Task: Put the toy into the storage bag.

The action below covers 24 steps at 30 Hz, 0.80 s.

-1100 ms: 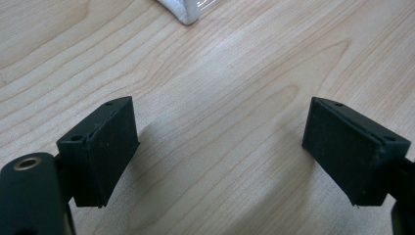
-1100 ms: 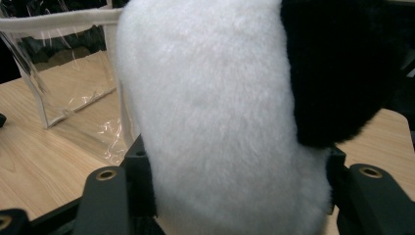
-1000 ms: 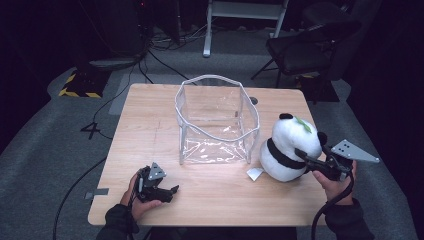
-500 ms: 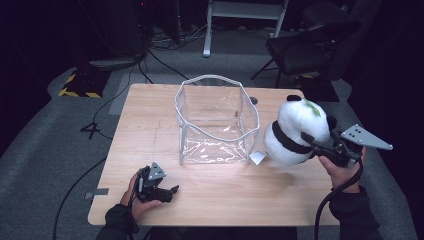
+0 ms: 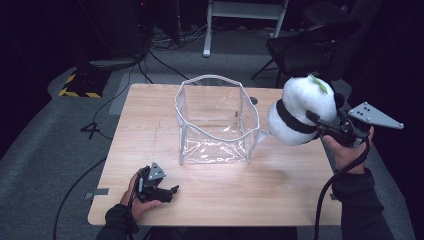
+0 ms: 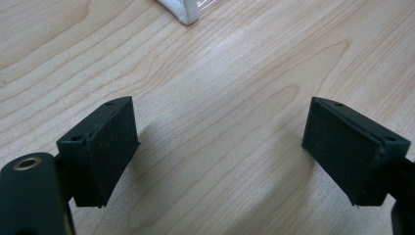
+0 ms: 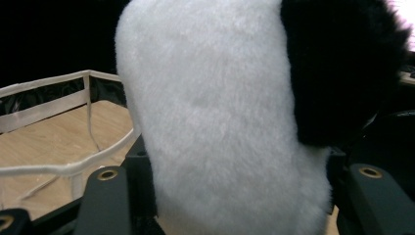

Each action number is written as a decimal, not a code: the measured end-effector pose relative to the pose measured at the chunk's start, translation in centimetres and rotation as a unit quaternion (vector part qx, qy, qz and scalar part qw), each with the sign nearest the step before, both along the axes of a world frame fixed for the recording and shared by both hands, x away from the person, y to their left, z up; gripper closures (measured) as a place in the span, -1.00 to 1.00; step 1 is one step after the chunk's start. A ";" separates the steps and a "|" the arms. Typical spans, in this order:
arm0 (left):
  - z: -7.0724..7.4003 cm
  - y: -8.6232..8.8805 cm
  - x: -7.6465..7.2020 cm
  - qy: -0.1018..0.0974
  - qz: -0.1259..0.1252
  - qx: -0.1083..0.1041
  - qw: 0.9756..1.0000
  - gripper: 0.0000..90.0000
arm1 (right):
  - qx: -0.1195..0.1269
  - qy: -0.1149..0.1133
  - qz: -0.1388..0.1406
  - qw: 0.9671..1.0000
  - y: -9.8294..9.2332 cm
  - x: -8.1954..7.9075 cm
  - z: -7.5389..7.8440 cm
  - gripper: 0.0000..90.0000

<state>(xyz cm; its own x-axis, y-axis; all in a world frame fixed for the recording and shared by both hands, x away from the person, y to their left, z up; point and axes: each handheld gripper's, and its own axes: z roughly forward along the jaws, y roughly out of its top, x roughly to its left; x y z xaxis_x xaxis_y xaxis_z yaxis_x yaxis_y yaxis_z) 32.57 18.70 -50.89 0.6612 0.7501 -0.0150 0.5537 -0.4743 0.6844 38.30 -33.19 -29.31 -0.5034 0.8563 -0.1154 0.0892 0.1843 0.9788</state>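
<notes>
A white and black plush panda (image 5: 300,111) with a green leaf on top hangs in the air beside the right rim of a clear plastic bin (image 5: 216,120). My right gripper (image 5: 320,126) is shut on the panda from the right; a white tag dangles from the toy toward the bin. In the right gripper view the panda's fur (image 7: 220,117) sits between the jaws, with the bin's white rim (image 7: 58,169) at the left. My left gripper (image 5: 167,192) lies on the wooden table (image 5: 280,200) near the front left edge, open and empty (image 6: 218,147).
The bin's corner (image 6: 181,12) shows at the top of the left gripper view. A black chair (image 5: 305,45) and a white frame stand beyond the table. Cables cross the grey floor at the left. A small dark spot (image 5: 253,100) lies behind the bin.
My right gripper has lifted the panda off the table and carried it upward, level with the bin's rim. The left gripper has stayed in place.
</notes>
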 end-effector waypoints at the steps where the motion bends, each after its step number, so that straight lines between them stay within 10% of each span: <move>1: 0.0 0.0 0.0 0.001 0.001 -0.001 1.000 -0.71 | 0.000 -0.002 -0.002 1.000 0.1 0.3 0.2 -0.11; 24: 0.0 0.0 0.0 -0.001 0.000 0.001 1.000 -0.71 | 0.005 -0.050 0.001 0.999 1.9 3.0 5.4 -0.11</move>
